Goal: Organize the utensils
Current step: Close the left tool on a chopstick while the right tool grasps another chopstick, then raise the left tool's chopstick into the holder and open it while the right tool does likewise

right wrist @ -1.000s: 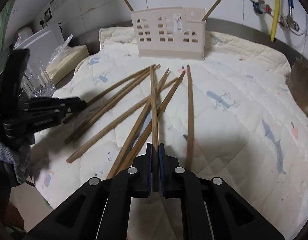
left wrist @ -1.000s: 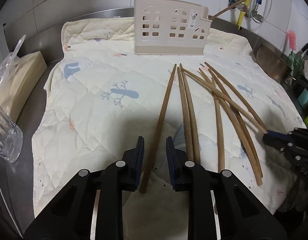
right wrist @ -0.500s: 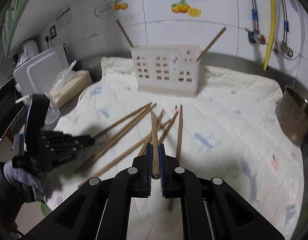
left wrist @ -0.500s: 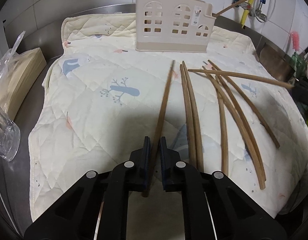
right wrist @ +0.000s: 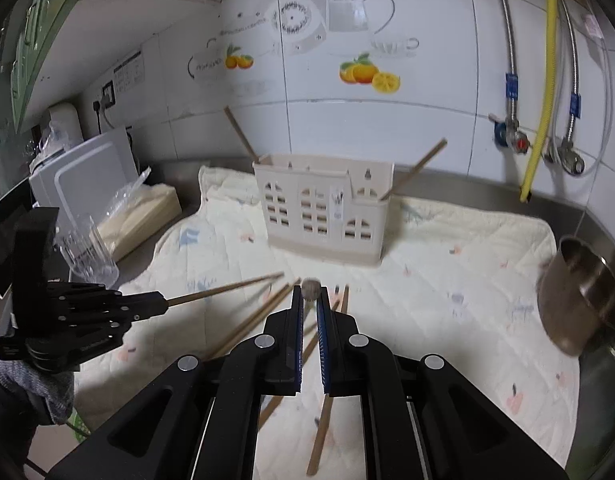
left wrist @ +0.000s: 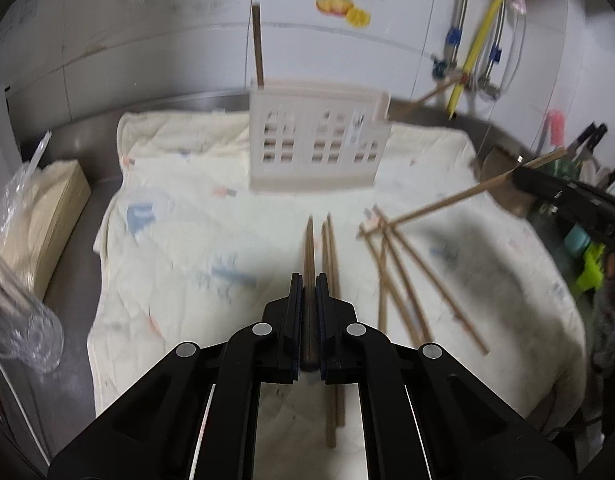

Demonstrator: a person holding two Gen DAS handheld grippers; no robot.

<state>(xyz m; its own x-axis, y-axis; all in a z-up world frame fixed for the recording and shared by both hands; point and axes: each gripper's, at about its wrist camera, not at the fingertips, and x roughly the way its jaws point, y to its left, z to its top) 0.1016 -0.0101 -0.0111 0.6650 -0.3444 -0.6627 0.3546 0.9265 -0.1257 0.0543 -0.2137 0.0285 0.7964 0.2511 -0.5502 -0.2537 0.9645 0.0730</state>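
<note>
The fingers of the left gripper (left wrist: 309, 280) are clamped on a dark wooden chopstick (left wrist: 308, 248) that runs forward between the pads toward the utensil holder, its butt end showing between the pads. In the right wrist view the same gripper (right wrist: 163, 304) shows at the far left, its chopstick (right wrist: 227, 289) lifted clear of the cloth and pointing to the right.

At the left edge of the table (left wrist: 79, 364) stand a clear glass (left wrist: 23, 320) and a bagged stack of pale paper sheets (left wrist: 47, 216). A cream quilted cloth (left wrist: 179, 240) covers the middle of the table. The beige utensil holder (left wrist: 317, 142) stands upright at the back of the cloth, with one chopstick rising from its left end (left wrist: 258, 46) and another leaning out of its right end (left wrist: 431, 94).

Just right of the held stick, two loose chopsticks (left wrist: 332, 320) lie side by side on the cloth. Further right, several more (left wrist: 403, 280) lie fanned and crossing each other.

The right gripper (right wrist: 310, 294) has its fingers pinched on a chopstick seen end-on, its round tip (right wrist: 310, 289) sitting between the pads. From the left wrist view this gripper (left wrist: 519, 176) shows at the right edge, holding its chopstick (left wrist: 447, 204) aslant above the fanned pile. A metal pot (right wrist: 583, 300) sits at the cloth's right edge.
</note>
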